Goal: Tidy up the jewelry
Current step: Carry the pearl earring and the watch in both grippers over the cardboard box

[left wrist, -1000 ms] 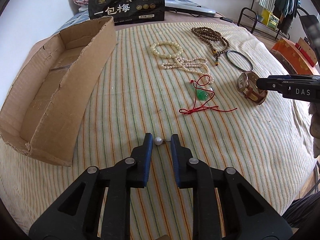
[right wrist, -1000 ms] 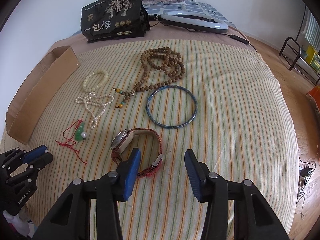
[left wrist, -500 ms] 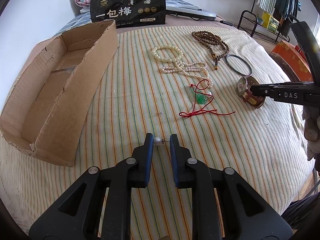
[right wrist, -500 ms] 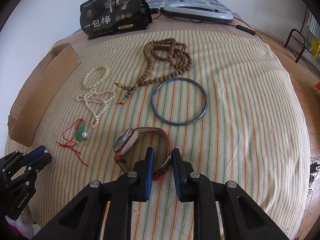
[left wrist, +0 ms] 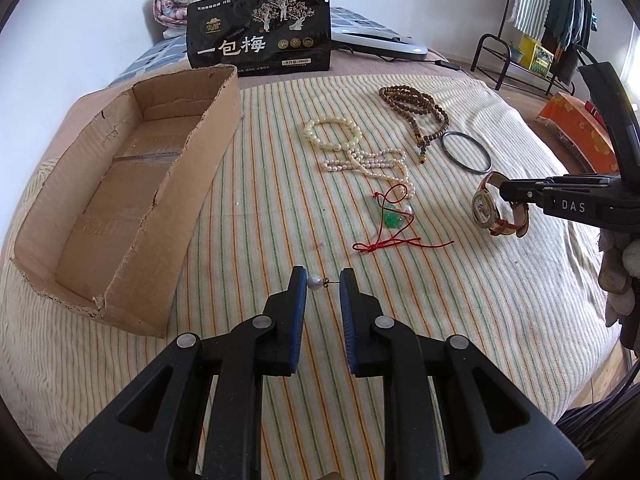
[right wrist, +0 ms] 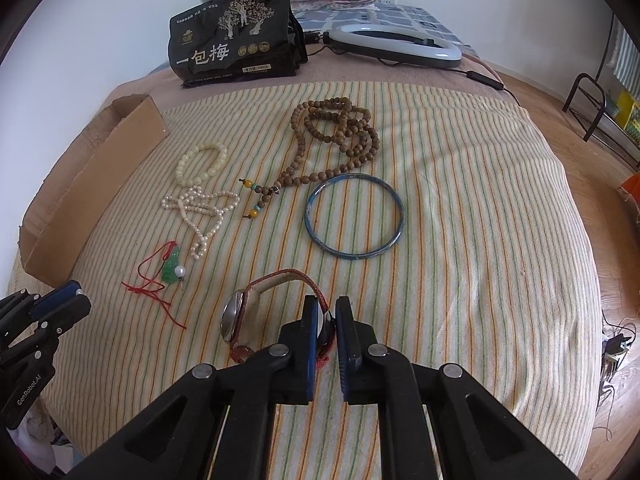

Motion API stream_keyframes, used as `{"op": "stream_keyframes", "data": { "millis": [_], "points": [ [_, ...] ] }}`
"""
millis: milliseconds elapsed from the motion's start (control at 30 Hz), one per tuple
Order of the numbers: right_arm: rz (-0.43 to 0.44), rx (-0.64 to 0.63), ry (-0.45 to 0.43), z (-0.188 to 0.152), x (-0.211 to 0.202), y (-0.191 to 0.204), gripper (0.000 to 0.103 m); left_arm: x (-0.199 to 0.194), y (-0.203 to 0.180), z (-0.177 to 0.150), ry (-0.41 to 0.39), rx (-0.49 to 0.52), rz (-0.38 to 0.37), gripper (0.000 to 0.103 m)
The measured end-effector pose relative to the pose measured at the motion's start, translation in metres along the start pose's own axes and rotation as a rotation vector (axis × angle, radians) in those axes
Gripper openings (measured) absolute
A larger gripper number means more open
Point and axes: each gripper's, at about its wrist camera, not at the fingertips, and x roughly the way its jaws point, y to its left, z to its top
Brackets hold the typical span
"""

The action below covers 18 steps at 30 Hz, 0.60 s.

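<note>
My left gripper [left wrist: 323, 280] is shut on a pearl earring [left wrist: 314, 282], held above the striped cloth near the cardboard box [left wrist: 120, 196]. My right gripper [right wrist: 327, 316] is shut on the strap of a red-banded watch [right wrist: 240, 316], also seen in the left wrist view [left wrist: 486, 208]. On the cloth lie a white bead bracelet [right wrist: 200, 162], a pearl necklace [right wrist: 200, 208], a green pendant on red cord [right wrist: 168, 270], a brown bead necklace [right wrist: 336, 132] and a blue bangle [right wrist: 354, 220].
The open cardboard box stands at the left, its wall [right wrist: 92, 184] along the cloth's edge. A black pouch [right wrist: 232, 48] and a ring light [right wrist: 392, 42] lie at the back. A clothes rack [left wrist: 544, 20] stands beyond the bed's right side.
My right gripper moved forward and closed on the watch strap, lifting the watch upright. My left gripper, holding the pearl earring, moved a little back and left.
</note>
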Motion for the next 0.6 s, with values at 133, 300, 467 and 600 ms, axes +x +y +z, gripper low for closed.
{"op": "stream_keyframes", "data": {
  "millis": [133, 300, 467, 600],
  "points": [
    [-0.01, -0.02, -0.031, 0.001, -0.012, 0.006, 0.006, -0.009, 0.004, 0.002, -0.021, -0.006, 0.004, 0.016],
    [-0.006, -0.025, -0.077, 0.005, -0.029, 0.015, 0.006, -0.025, 0.013, 0.008, -0.05, -0.028, 0.001, 0.016],
    [0.017, -0.019, -0.119, 0.014, -0.043, 0.028, 0.006, -0.042, 0.025, 0.016, -0.088, -0.052, 0.009, 0.016],
    [0.036, -0.018, -0.159, 0.023, -0.054, 0.043, 0.006, -0.055, 0.036, 0.023, -0.111, -0.069, 0.02, 0.016]
  ]
}}
